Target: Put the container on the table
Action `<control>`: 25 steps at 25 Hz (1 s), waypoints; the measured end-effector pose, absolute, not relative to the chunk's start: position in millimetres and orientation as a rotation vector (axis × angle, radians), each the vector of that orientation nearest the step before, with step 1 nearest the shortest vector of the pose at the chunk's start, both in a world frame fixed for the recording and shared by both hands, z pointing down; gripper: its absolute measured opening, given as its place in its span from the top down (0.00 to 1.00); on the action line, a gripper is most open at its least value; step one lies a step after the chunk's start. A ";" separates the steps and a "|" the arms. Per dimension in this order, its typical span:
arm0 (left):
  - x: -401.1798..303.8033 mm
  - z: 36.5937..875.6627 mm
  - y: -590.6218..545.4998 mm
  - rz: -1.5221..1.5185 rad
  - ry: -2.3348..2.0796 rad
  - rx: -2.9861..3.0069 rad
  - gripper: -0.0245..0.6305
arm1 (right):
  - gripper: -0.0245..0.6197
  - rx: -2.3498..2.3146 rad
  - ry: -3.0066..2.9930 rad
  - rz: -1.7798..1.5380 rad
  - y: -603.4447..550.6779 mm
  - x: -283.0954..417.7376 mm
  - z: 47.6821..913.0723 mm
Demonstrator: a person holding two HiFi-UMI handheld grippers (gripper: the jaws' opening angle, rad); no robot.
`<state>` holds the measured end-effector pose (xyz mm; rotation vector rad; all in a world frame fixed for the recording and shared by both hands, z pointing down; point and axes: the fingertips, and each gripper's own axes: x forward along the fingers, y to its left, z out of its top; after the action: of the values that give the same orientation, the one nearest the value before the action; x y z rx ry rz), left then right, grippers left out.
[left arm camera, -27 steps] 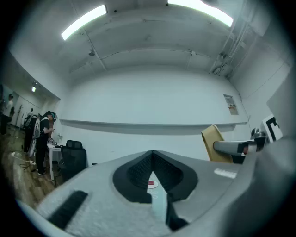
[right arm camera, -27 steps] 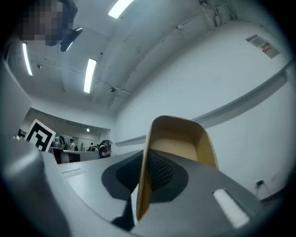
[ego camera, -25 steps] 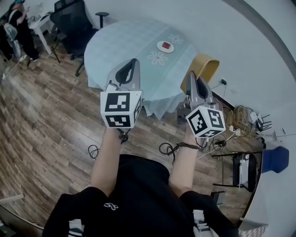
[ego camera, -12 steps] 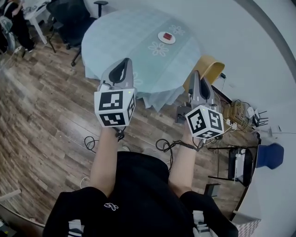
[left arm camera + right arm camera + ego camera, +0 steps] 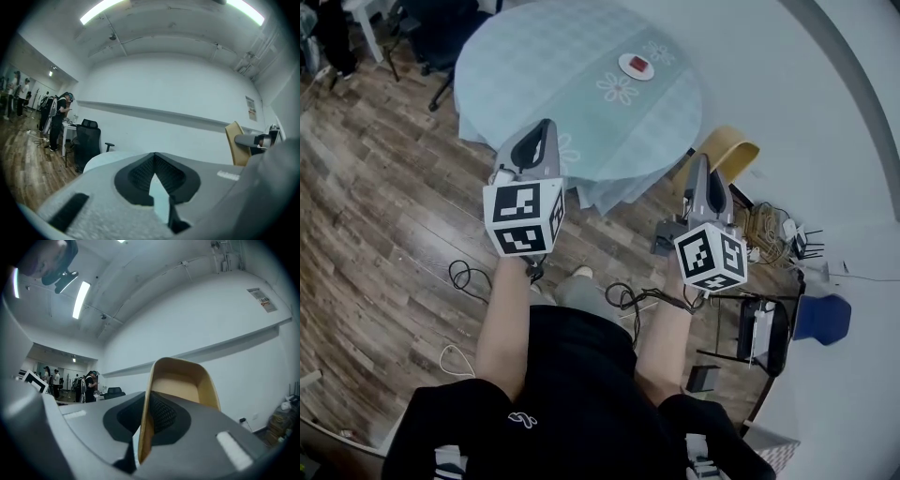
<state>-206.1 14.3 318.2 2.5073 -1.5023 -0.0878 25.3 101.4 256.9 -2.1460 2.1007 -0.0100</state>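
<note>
Container (image 5: 727, 148): tan, open-topped, with thin walls and rounded corners. It is off the table, held in the air just beside the right edge of the cloth and above the floor.

Left side: the left gripper (image 5: 544, 129) has its jaws closed tip to tip with nothing between them. It points level toward the near edge of the round table (image 5: 534, 66), which is covered with a pale blue cloth.

Centre: a small white plate (image 5: 636, 66) with something red on it sits toward the far side of the table top, well apart from both grippers. The near half of the cloth is bare.

Right side: the right gripper (image 5: 699, 167) is clamped on one wall of the container, one jaw inside and one outside. The container stands on edge with its open side facing back along the jaws.

Handling (judgement): it looks light and stiff, probably moulded plastic or thin wood. The wall is smooth, so it could pivot in a single pinch. The best hold is low on a straight stretch of wall, not at a corner. Turn it base-down before letting go.

Writing: no brand or label shows on the container. The gripper cubes carry only black-and-white square markers. The wall notices are too small to read.
</note>
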 end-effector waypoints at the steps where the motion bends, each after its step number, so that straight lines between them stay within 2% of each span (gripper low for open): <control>1: -207.3 325.6 9.6 -0.075 -1.513 2.484 0.96 | 0.93 -2.155 2.100 -0.022 99.4 30.0 260.6; 15: -162.7 376.6 -78.2 0.095 -1.552 2.401 0.96 | 0.93 -2.131 2.086 -0.210 -2.1 92.6 313.4; 25: -56.9 373.3 -170.5 0.189 -1.540 2.459 0.96 | 0.93 -2.100 2.047 -0.256 -109.8 191.8 318.6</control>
<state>-56.9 -170.5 373.3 2.4586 -1.5395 0.1889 191.8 -109.8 318.6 -2.1005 2.0470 -0.2561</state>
